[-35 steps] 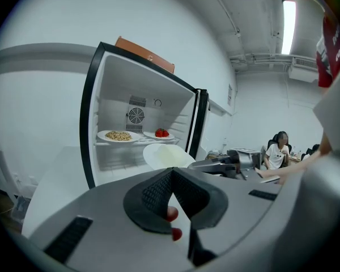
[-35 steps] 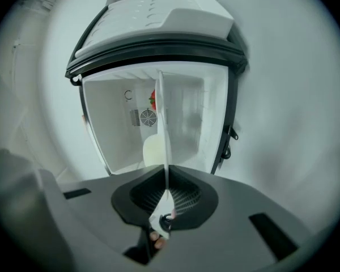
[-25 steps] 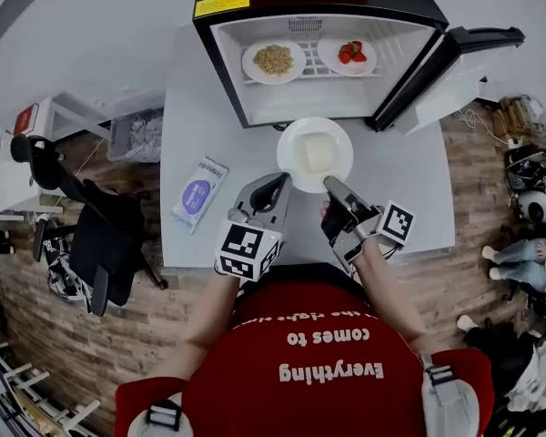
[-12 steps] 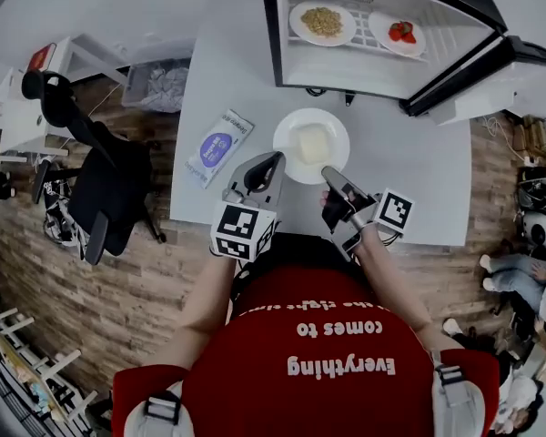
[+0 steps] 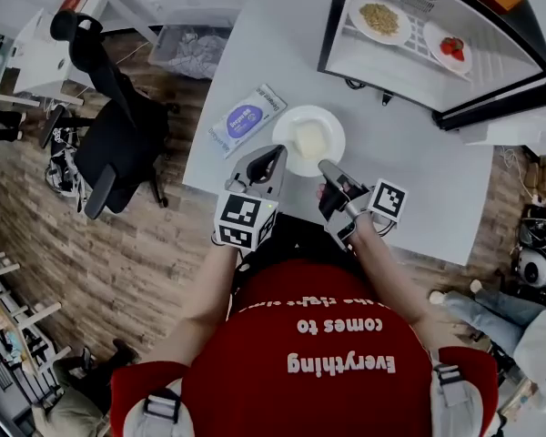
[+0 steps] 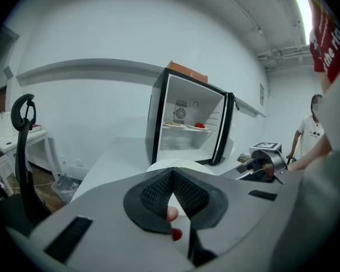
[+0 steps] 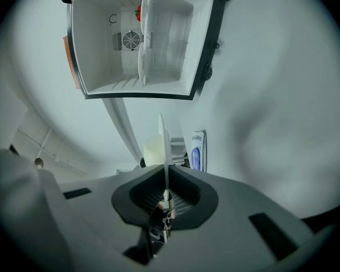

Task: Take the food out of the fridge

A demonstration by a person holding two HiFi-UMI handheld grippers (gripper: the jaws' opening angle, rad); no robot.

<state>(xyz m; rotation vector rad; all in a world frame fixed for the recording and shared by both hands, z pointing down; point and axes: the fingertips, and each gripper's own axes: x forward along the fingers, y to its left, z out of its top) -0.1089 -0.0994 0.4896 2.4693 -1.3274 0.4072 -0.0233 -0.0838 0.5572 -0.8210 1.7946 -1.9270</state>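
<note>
At the table (image 5: 409, 167), plate (image 5: 288, 122) rim clamped between jaws of right gripper (image 5: 324, 166) — left gripper (image 5: 274, 154) beside it, jaws closed empty.

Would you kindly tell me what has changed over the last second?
The round white plate with a pale block has been drawn away from the open black fridge toward the person, ending beside the blue-and-white packet. Nothing was grasped or released: the right gripper stays clamped on its rim, the left gripper stays shut at its opposite edge. The grain plate and strawberry plate remain in the fridge.
</note>
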